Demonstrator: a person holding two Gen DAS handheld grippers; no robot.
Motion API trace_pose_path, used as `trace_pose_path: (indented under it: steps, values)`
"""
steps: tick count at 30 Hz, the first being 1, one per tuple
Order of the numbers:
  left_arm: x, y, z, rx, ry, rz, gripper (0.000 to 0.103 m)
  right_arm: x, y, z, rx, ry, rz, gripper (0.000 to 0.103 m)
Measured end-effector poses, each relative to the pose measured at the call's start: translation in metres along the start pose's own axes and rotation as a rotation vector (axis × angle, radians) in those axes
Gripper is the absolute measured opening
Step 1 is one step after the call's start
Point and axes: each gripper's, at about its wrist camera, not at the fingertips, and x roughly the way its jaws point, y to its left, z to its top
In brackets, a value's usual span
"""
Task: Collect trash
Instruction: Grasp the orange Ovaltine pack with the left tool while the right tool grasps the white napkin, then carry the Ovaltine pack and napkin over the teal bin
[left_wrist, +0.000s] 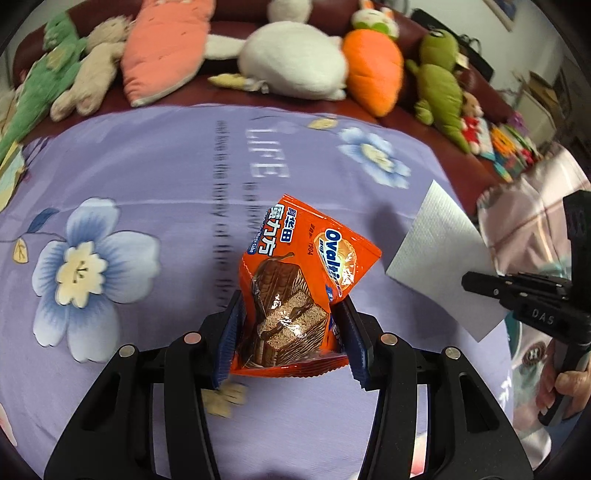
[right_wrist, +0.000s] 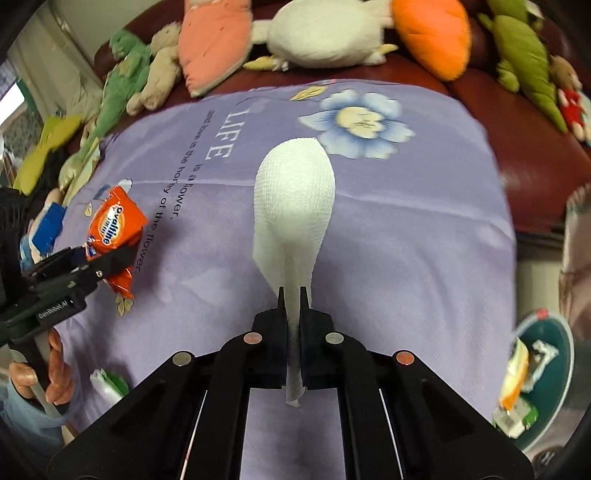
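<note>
Left wrist: lilac flower-print cloth (left_wrist: 155, 177) runs back to plush toys (left_wrist: 295, 59) on a maroon sofa; left tool (left_wrist: 291, 325) clamps the orange snack wrapper (left_wrist: 295, 273). Right wrist: right tool (right_wrist: 293, 295) pinches a white tissue (right_wrist: 295, 192) above open cloth.

A purple flowered sheet (right_wrist: 406, 229) covers the surface; a green-and-white wrapper (right_wrist: 107, 384) lies on it.
</note>
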Motion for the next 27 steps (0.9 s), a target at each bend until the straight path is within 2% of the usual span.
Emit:
trace_pose_path:
  steps: [13, 21, 27]
  values:
    - [-0.01, -0.142, -0.022, 0.178, 0.022, -0.092, 0.051, -0.098, -0.093, -0.069, 0.149, -0.111, -0.007, 0.005]
    - [0.006, -0.227, -0.036, 0.286, 0.066, -0.15, 0.051, -0.143, -0.171, -0.118, 0.263, -0.154, -0.065, 0.005]
    - [0.027, -0.278, -0.044, 0.33, 0.114, -0.19, 0.051, -0.159, -0.228, -0.151, 0.359, -0.151, -0.115, 0.005]
